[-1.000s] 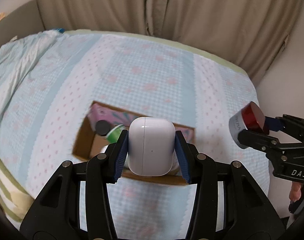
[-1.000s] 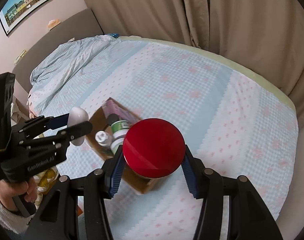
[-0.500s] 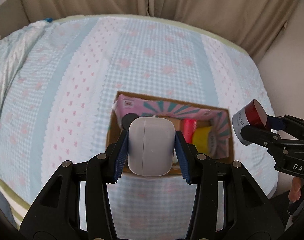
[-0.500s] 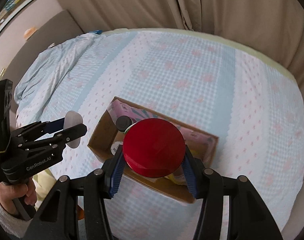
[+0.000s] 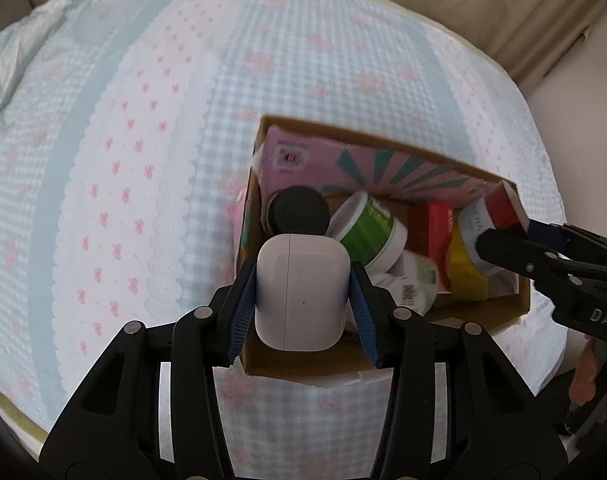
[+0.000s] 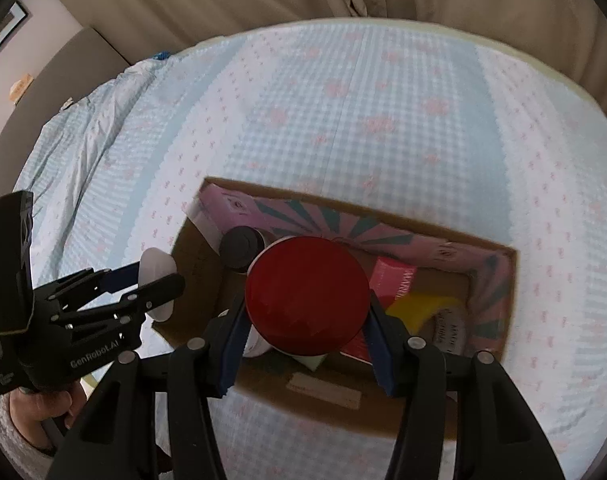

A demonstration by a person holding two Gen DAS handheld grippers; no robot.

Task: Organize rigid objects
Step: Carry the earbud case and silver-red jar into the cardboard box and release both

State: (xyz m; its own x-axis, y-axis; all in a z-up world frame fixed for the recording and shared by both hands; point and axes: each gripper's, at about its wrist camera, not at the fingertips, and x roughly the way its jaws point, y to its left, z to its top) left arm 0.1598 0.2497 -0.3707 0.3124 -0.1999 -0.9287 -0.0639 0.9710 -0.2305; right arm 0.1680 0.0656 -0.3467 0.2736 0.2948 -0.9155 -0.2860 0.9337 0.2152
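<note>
L hand-held gripper point(image 5: 302, 300) clamps white case point(image 5: 301, 292), over box point(image 5: 303, 364) lower-left corner. R hand-held gripper point(image 6: 305, 310) clamps red-lid jar point(image 6: 307, 294), frame centre, above box middle.

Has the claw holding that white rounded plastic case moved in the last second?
Yes. The left claw with the white rounded plastic case has come forward over the brown cardboard box, which looms larger now.

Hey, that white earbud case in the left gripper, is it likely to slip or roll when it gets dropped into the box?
The white earbud case looks glossy and rounded, so it may slip between the left gripper's pads. It looks rigid, so it probably won't deform. Released over the cardboard box, it would likely slide against the green-labelled jar rather than stay upright.
</note>
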